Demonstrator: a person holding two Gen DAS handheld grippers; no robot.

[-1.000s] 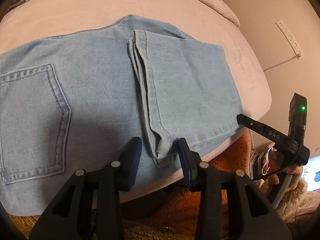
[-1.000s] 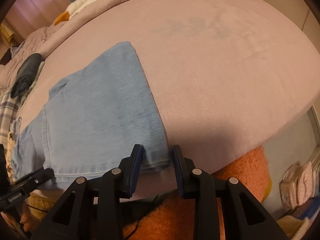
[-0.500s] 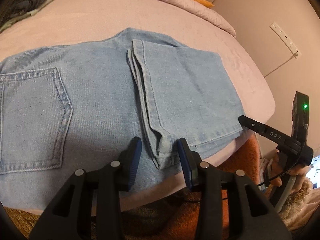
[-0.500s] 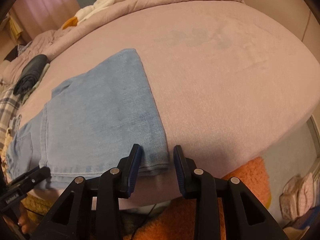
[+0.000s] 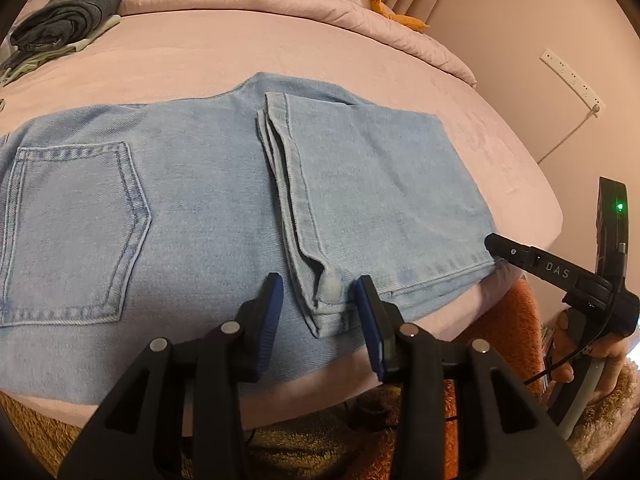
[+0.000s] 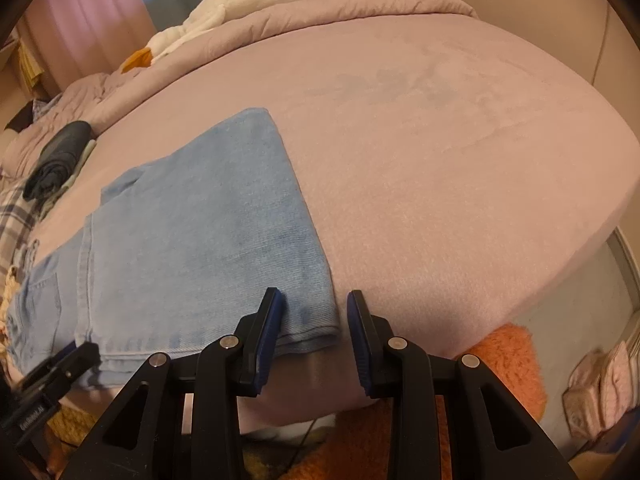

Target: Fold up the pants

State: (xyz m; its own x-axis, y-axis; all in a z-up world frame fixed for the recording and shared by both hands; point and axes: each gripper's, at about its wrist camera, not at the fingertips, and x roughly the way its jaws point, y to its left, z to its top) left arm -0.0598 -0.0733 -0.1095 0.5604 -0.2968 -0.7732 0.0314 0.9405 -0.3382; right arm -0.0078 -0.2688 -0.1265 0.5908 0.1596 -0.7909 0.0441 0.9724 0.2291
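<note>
Pants [image 5: 192, 208]: long axis runs left–right along the bed edge.
Left gripper [image 5: 319, 308]: spread wide, straddling the hem corner.
Right gripper [image 6: 315, 326]: spread wide at the fold corner.

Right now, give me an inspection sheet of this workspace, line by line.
Surface: pink bed sheet, smooth, faint darker marks mid-bed.
Job's things: light blue jeans lying flat near the bed's front edge, back pocket up, legs folded over so the hems lie across the thigh.
Clutter: folded dark clothes at the far left; white plush goose on the rumpled duvet.
Grippers: left gripper open, straddling the hem corner; right gripper open at the fold's near corner.
Cables: white cord from a wall power strip; thin black lead by the right handle.
Surroundings: orange fluffy rug below the bed, beige wall.
</note>
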